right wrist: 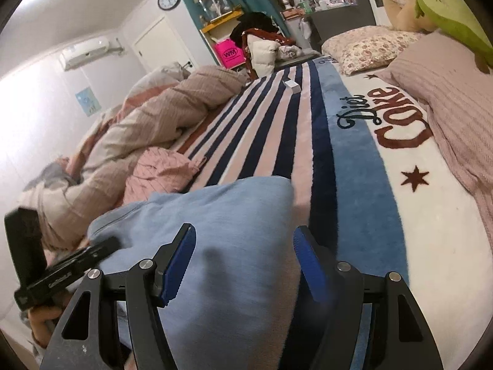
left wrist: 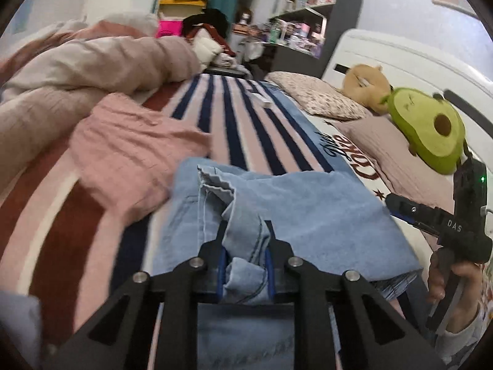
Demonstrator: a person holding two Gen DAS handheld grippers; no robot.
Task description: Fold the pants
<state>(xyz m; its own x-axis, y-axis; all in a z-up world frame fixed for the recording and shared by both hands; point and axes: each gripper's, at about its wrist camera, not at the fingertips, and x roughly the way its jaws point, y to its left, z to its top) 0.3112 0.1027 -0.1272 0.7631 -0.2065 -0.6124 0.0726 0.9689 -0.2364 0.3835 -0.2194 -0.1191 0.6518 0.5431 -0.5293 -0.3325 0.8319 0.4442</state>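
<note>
The light blue jeans (left wrist: pixel 308 215) lie folded on the striped blanket near the bed's front edge. My left gripper (left wrist: pixel 245 231) is shut on a bunched fold of the jeans, with denim pinched between its fingers. In the right wrist view the jeans (right wrist: pixel 222 215) spread under my right gripper (right wrist: pixel 243 243), which is open just above the cloth and holds nothing. The right gripper also shows in the left wrist view (left wrist: pixel 431 215), at the jeans' right edge. The left gripper shows in the right wrist view (right wrist: pixel 71 265) at the jeans' left edge.
A folded pink garment (left wrist: pixel 132 151) lies left of the jeans. A bunched beige duvet (left wrist: pixel 86 74) fills the bed's left side. Pillows (right wrist: pixel 369 46) and an avocado plush (left wrist: pixel 431 129) sit at the right. A small white box (right wrist: pixel 292 86) lies far up the striped blanket (right wrist: pixel 262 129).
</note>
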